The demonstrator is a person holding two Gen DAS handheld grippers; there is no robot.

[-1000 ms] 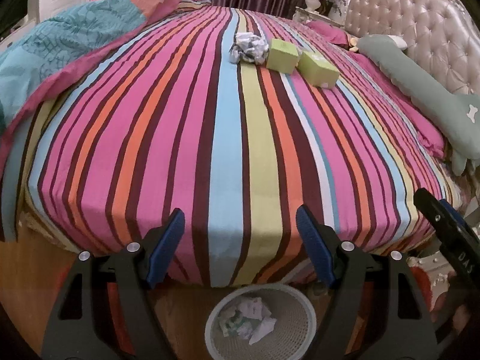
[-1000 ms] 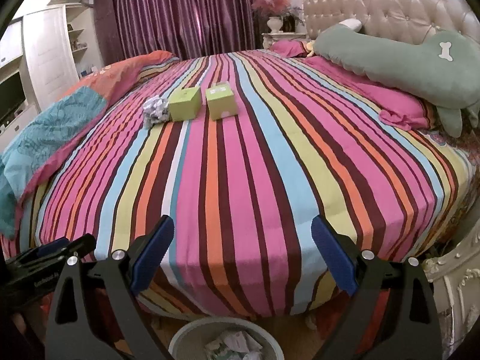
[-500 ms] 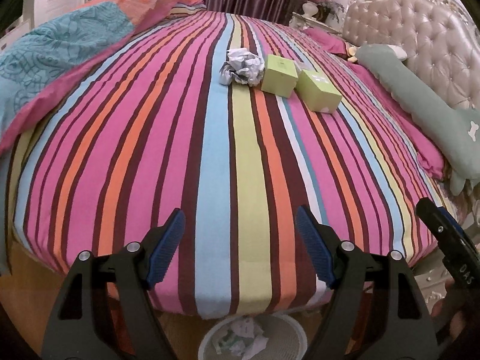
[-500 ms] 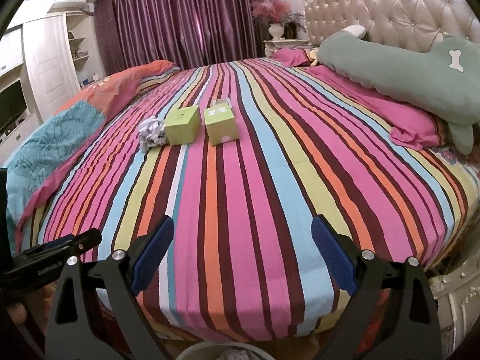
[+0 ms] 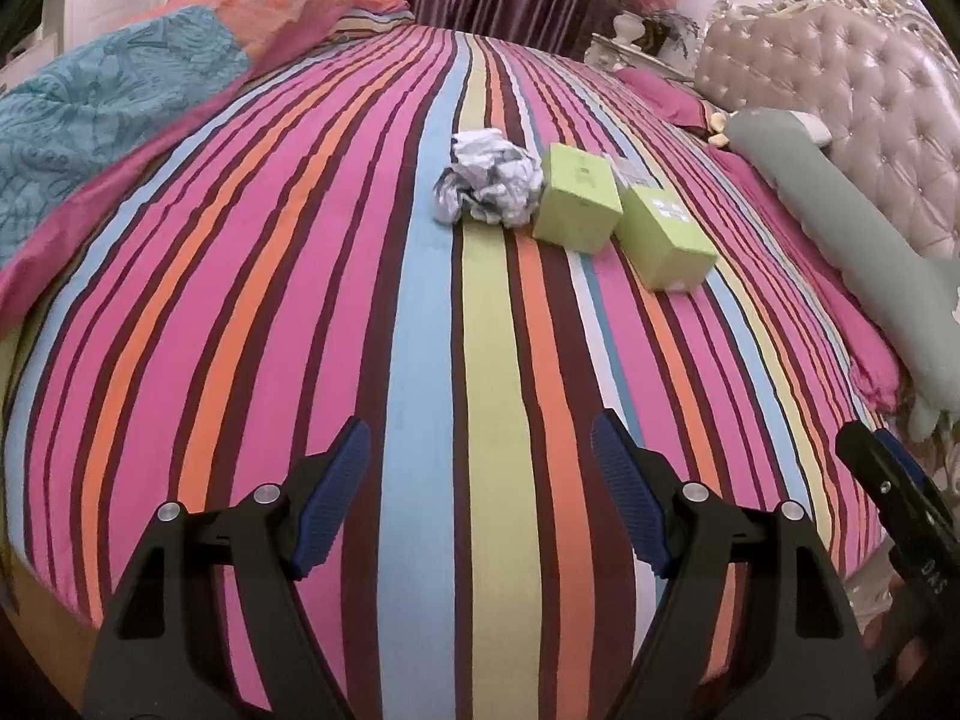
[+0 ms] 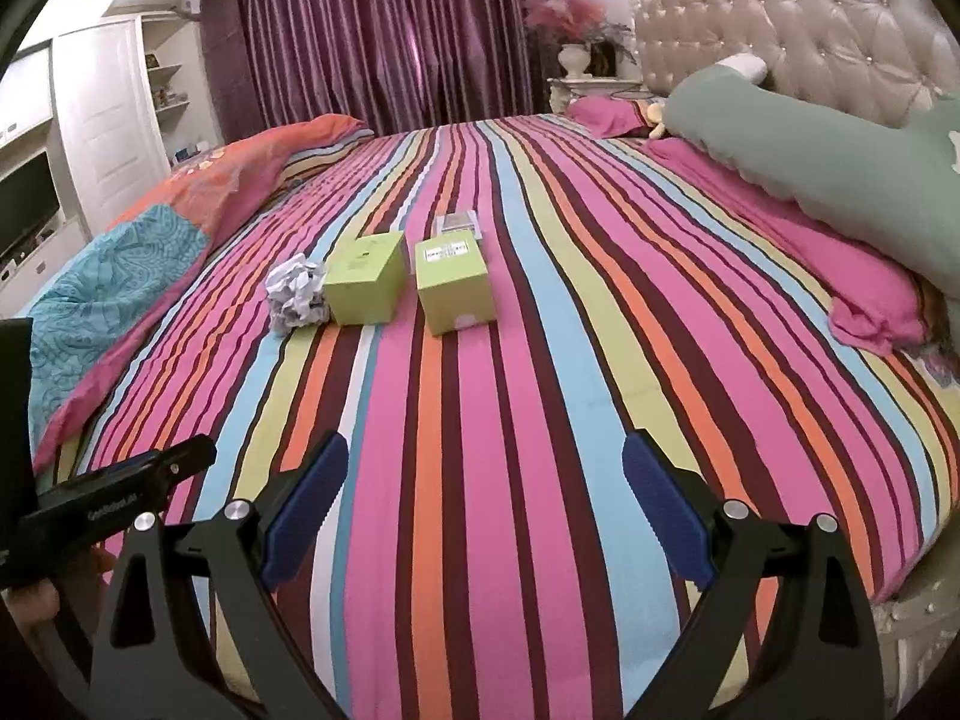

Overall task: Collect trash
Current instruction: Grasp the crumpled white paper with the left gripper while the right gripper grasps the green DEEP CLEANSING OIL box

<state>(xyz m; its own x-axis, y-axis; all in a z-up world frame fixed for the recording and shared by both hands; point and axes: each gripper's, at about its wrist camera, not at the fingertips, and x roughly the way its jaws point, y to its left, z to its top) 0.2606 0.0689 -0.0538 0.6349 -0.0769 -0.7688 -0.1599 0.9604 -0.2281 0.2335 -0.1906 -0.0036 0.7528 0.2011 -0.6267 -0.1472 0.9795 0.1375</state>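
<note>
A crumpled ball of white and grey paper [image 5: 485, 176] [image 6: 295, 294] lies in the middle of the striped bed [image 5: 420, 360] [image 6: 540, 396]. Right beside it stand two light green boxes, one [image 5: 577, 197] [image 6: 365, 278] touching the paper and the other [image 5: 665, 231] [image 6: 454, 276] a little further right. A small flat card [image 6: 459, 222] lies just behind the boxes. My left gripper [image 5: 480, 492] hangs open over the near part of the bed, well short of the paper, nothing between its fingers. My right gripper [image 6: 483, 510] is open wide and empty, also over the near edge.
A teal and orange quilt [image 5: 120, 108] [image 6: 132, 264] is bunched along the bed's left side. A long green pillow [image 5: 852, 222] [image 6: 840, 162] and pink pillows [image 6: 864, 282] lie at the right by the tufted headboard [image 6: 810, 18]. Purple curtains [image 6: 384, 36] and a white wardrobe [image 6: 108, 120] stand behind.
Both grippers have moved forward over the bed toward the paper and boxes, which look bigger now. The bin with paper below the bed edge has dropped out of both views.
</note>
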